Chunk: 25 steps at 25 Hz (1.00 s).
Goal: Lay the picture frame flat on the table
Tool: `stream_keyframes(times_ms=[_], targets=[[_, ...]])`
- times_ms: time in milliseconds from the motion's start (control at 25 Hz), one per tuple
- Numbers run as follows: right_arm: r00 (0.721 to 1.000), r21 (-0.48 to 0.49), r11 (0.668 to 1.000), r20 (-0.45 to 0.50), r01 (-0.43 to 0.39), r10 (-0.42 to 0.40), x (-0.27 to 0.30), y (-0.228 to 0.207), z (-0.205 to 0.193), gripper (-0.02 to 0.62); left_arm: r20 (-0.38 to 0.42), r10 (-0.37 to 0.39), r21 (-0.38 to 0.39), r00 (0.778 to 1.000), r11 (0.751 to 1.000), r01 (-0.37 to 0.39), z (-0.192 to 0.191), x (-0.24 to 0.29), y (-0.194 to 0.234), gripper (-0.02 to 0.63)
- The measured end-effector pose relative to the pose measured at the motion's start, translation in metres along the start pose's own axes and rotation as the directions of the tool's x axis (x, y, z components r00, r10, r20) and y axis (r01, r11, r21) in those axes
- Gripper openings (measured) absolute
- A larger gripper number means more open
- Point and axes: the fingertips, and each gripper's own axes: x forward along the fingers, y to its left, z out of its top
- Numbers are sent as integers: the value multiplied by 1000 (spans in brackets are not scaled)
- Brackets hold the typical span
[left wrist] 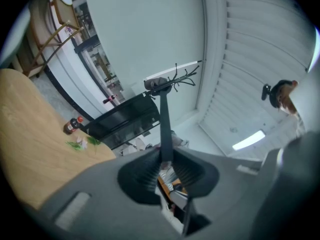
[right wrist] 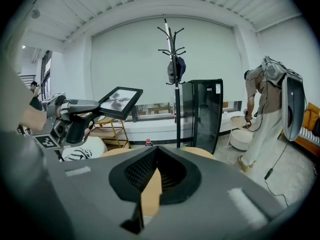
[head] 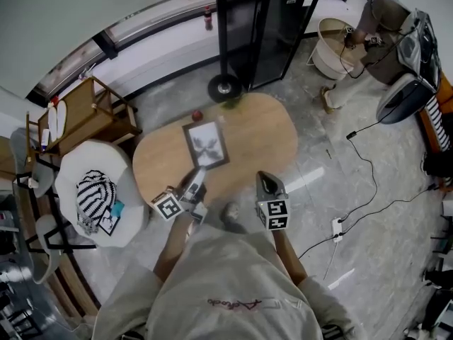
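The left gripper point(head: 196, 181) has its fingers clamped on one edge of the picture frame point(head: 205, 144), holding it in the air above the desk point(head: 265, 137). The right gripper point(head: 268, 184) hangs beside it, fingers together and empty. The laying-down step seems in hand. Next, the frame needs bringing level onto the wood, then releasing.

I see the picture frame point(head: 206, 144) held clear of the wooden table point(head: 263, 134), not yet lying on it. It has a black border around a pale print with a dark leafy motif. The left gripper point(right wrist: 96, 107) clamps its near edge, and it hangs nearly level, face upward, slightly tilted.
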Motion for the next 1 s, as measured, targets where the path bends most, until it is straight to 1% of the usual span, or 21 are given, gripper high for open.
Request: stream_keyframes(times_ms=[160,320,400,640,1000], targets=[[1000,2,1000,-24,0,0,13,3,-8,5,-8,-7,-16,1000,1000,7,2,4,10,69],[998,16,1000,-60,9,-8,24,8,-15,5,-20,7,-43,1000,999,-8,6,4,26,69],[998,30,999,-64,18,-16,30,10,-13,5,-38,17,-57,999,998,-19,8,5,35,69],[997,34,999,-77,16,-13,48,18,-17,5,-69,14,-70,998,997,-18,10,5,54,69],[994,53,998,-109,26,-20,66,21,-50,5,-105,11,-110,994,994,-23,-11,4,88,69]])
